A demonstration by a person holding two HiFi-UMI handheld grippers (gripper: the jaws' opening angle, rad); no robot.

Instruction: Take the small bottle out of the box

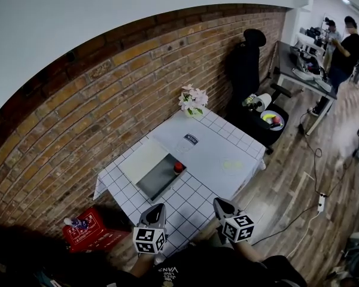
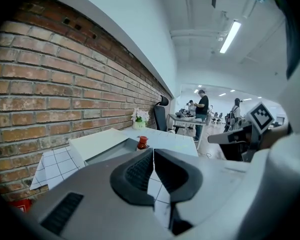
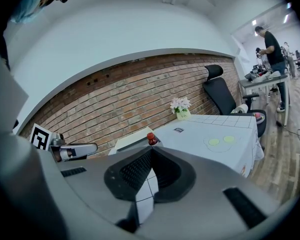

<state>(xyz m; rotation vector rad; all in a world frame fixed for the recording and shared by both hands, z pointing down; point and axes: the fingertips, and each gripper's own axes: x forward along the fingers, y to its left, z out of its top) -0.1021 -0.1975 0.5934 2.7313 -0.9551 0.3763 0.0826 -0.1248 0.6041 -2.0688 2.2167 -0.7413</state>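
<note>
A small bottle [image 1: 178,167] with a red cap and dark red contents stands upright at the right end of a shallow grey box [image 1: 158,179] with its white lid [image 1: 142,159] laid open. The box lies on a table [image 1: 215,154] under a white checked cloth. Both grippers hang over the table's near edge, well short of the box. My left gripper [image 1: 160,207] is shut and holds nothing; the left gripper view has the bottle [image 2: 142,143] just beyond its tips [image 2: 153,151]. My right gripper [image 1: 219,201] also has its tips together and is empty, with the bottle [image 3: 151,139] ahead of it [image 3: 150,151].
A pot of pale flowers [image 1: 192,100] stands at the table's far corner by the brick wall [image 1: 107,100]. A dark card [image 1: 191,139] and yellow-green marks [image 1: 232,165] lie on the cloth. A red crate [image 1: 87,229] sits on the floor at left, a black chair [image 1: 248,70] beyond. People stand at a far desk [image 1: 299,67].
</note>
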